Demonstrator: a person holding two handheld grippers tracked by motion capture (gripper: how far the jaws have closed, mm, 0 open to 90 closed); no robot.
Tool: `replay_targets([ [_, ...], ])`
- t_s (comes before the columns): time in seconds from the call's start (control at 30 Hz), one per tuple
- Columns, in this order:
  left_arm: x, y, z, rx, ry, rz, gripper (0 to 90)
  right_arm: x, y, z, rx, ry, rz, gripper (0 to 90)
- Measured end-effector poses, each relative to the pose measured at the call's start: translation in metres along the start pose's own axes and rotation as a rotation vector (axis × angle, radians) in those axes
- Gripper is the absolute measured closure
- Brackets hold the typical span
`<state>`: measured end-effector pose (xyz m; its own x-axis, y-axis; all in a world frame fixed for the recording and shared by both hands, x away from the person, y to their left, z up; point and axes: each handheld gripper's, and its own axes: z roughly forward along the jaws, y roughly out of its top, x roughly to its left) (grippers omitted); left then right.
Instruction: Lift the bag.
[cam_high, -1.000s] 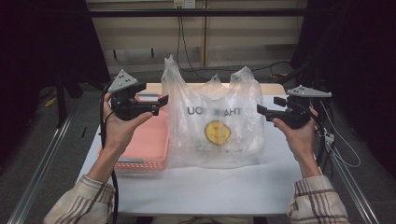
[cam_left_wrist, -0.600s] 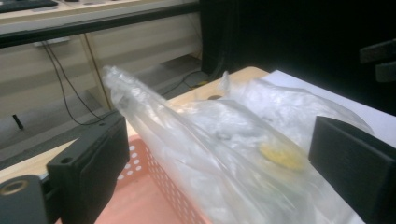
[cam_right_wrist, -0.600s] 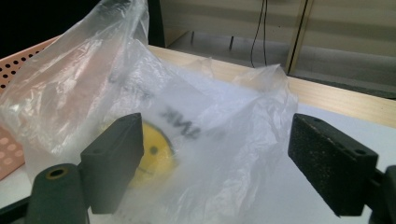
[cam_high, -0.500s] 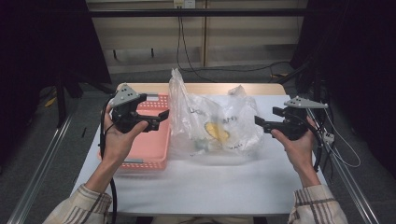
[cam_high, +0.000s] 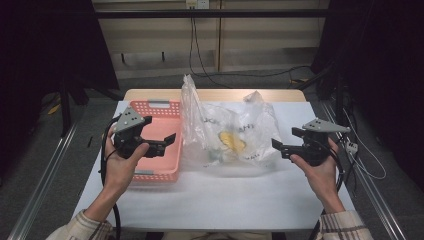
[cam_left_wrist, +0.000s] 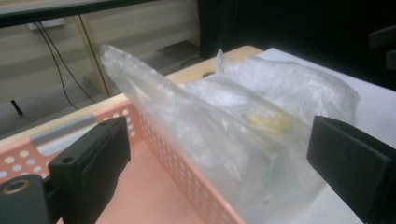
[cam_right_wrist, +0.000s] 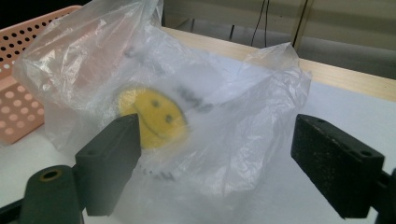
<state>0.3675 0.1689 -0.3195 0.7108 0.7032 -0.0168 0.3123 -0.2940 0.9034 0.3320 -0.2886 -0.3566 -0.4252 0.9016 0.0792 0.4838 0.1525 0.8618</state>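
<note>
While slumped unheld at the middle of the white desk, thin translucent plastic bag printed with a yellow smiley face and dark lettering, crinkled and glossy, one peak standing up at the rear. Touching its side, pink perforated plastic basket, rectangular, with grey handle strips, nothing visible in it. Left gripper held above the basket, jaws spread wide, gripping nothing; right gripper just beside the bag's other flank, likewise wide open and empty. Matte black blocky jaw pads framing the bag in both gripper views. Judged from the layout, little of the work done: bag not grasped, basket unfilled, a pinch on the flimsy film apparently the step ahead. Something small and dark dimly visible through the film, too blurred to identify.
</note>
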Motion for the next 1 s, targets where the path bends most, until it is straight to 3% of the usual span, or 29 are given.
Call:
replay_targets([
  [0.23, -0.004, -0.018, -0.013, 0.015, 0.002, 0.005, 6.0, 0.007, -0.009, -0.006, 0.002, 0.021, 0.013, 16.0],
  [0.5, -0.017, -0.04, -0.027, 0.021, 0.0, 0.015, 6.0, 0.015, -0.025, -0.008, 0.033, 0.003, 0.014, 15.0],
  [0.57, -0.018, -0.046, -0.028, 0.009, 0.005, 0.0, 6.0, 0.017, -0.03, -0.008, 0.046, 0.002, 0.009, 14.7],
  [0.8, -0.018, -0.065, -0.025, 0.05, 0.016, -0.009, 6.9, 0.018, -0.049, -0.012, 0.072, -0.01, 0.009, 14.9],
  [1.0, -0.024, -0.081, -0.029, 0.045, 0.015, -0.02, 6.8, 0.017, -0.064, -0.016, 0.084, -0.013, 0.02, 14.6],
])
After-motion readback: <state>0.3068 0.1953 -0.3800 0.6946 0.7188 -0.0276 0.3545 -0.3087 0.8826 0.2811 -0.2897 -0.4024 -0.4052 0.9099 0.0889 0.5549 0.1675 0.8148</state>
